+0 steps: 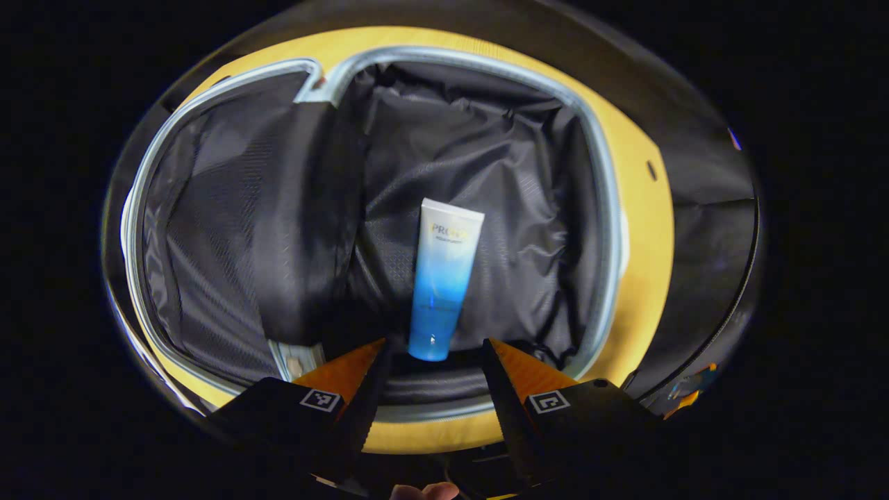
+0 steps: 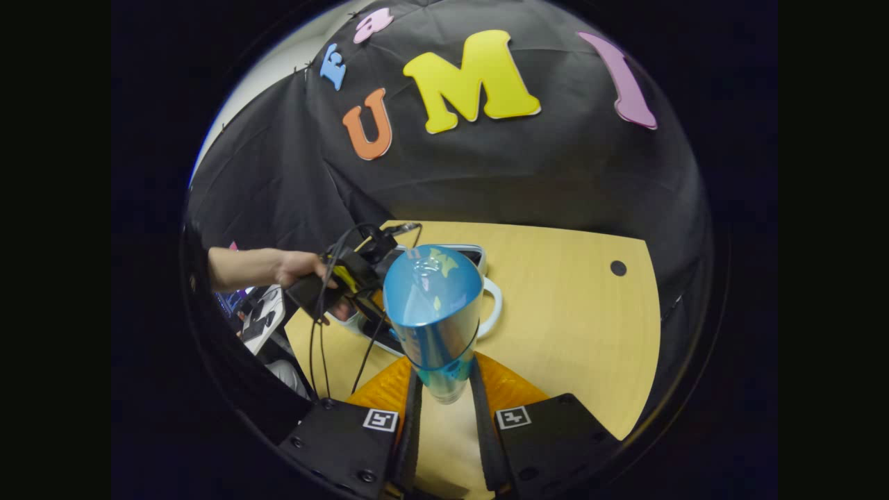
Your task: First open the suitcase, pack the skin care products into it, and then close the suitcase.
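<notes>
One white-to-blue tube (image 1: 442,281) lies flat on the crinkled black lining in the right-hand half of the open suitcase (image 1: 604,208), bare fabric all around it up to the pale rounded rim. The left gripper (image 1: 434,357) hangs just above the tube's blue end, fingers spread and holding nothing. The right gripper (image 2: 444,389) pinches a second, glossy blue bottle (image 2: 434,312) over the light wooden table (image 2: 576,312), well apart from the case.

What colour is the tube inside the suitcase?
White fading to blue, best seen in the left gripper view: tube.
</notes>
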